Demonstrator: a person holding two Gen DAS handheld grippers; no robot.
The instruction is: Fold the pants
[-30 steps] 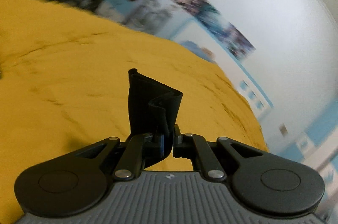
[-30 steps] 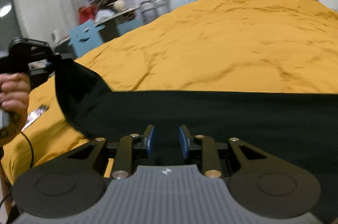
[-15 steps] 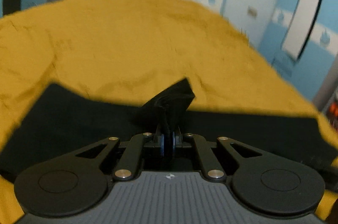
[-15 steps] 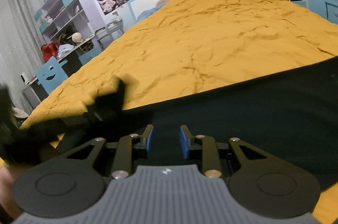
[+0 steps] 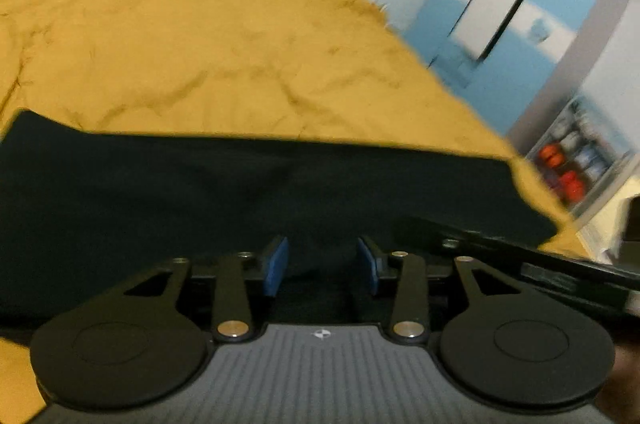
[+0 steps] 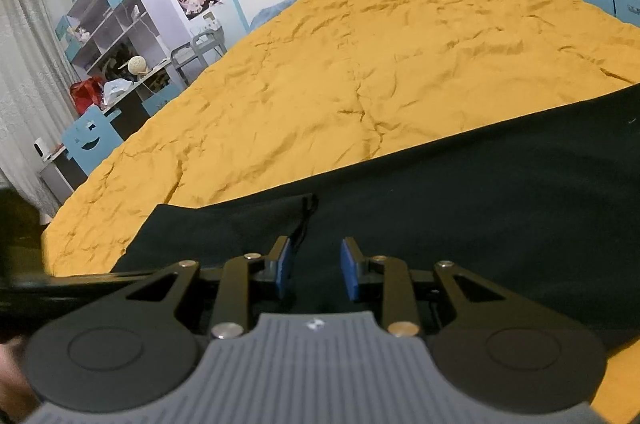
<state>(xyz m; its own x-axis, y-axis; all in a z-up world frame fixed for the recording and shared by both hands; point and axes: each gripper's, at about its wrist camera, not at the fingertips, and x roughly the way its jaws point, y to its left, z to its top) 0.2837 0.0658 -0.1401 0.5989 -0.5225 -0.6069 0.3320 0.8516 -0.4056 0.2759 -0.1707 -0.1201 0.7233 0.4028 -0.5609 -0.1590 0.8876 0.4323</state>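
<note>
the dark pants (image 5: 248,191) lie flat across the near part of the bed, on its yellow cover (image 5: 192,35), stretching out to both sides in each wrist view. the left gripper (image 5: 322,266) sits low over the cloth with its fingers opening, blue pads apart and clamping nothing. the right gripper (image 6: 315,266) is just beside it, its fingers also opening, fabric below the gap but not pinched, a drawstring (image 6: 306,214) just ahead.
</note>
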